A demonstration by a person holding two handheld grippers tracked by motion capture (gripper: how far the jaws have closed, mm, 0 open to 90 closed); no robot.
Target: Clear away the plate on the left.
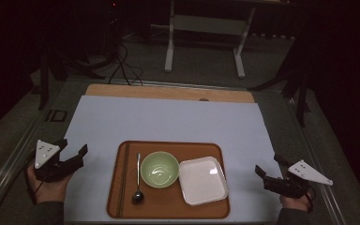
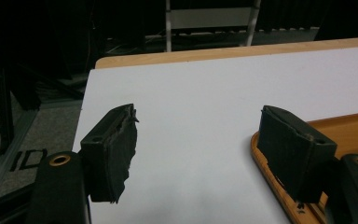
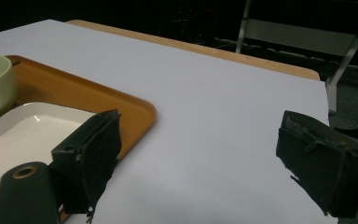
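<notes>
High view: the left tool and the right tool rested released at the worktop's left and right edges, nothing held. The tray sat between them at the near edge; its chopsticks and spoon lay lengthwise front-to-back, nearer the left tool.

Left gripper view: jaws apart, tray rim beside one.

Right gripper view: jaws apart, white dish nearest.

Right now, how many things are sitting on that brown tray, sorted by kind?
Bowl: 1
Square white dish: 1
Spoon: 1
Chopsticks: 1 pair
Total: 4 on the tray
</notes>
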